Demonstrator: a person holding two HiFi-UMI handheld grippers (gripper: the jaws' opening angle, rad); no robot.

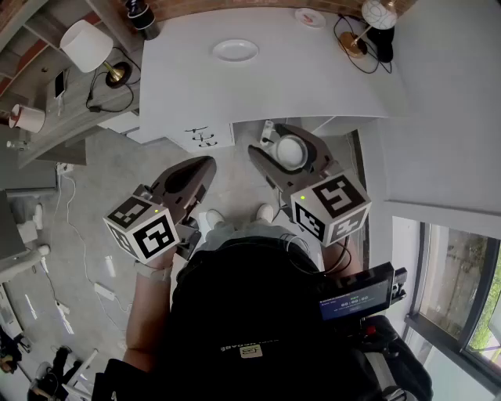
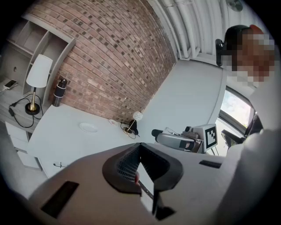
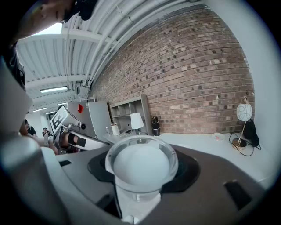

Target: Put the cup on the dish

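The clear cup (image 1: 291, 151) is a see-through tumbler held mouth up between the jaws of my right gripper (image 1: 286, 149), which is shut on it just in front of the white table's near edge. In the right gripper view the cup (image 3: 141, 163) fills the space between the jaws. The white oval dish (image 1: 235, 50) lies on the table (image 1: 329, 78) toward its far side, and the dish (image 2: 89, 127) also shows in the left gripper view. My left gripper (image 1: 192, 174) hangs over the floor to the left, shut and empty, its jaws (image 2: 140, 176) pressed together.
A small pink saucer (image 1: 310, 17) and a globe lamp (image 1: 377, 14) with a black cable stand at the table's far right. A black bottle (image 1: 142, 19) sits at its far left. A side shelf holds a white lamp (image 1: 86, 43) and a mug (image 1: 30, 117).
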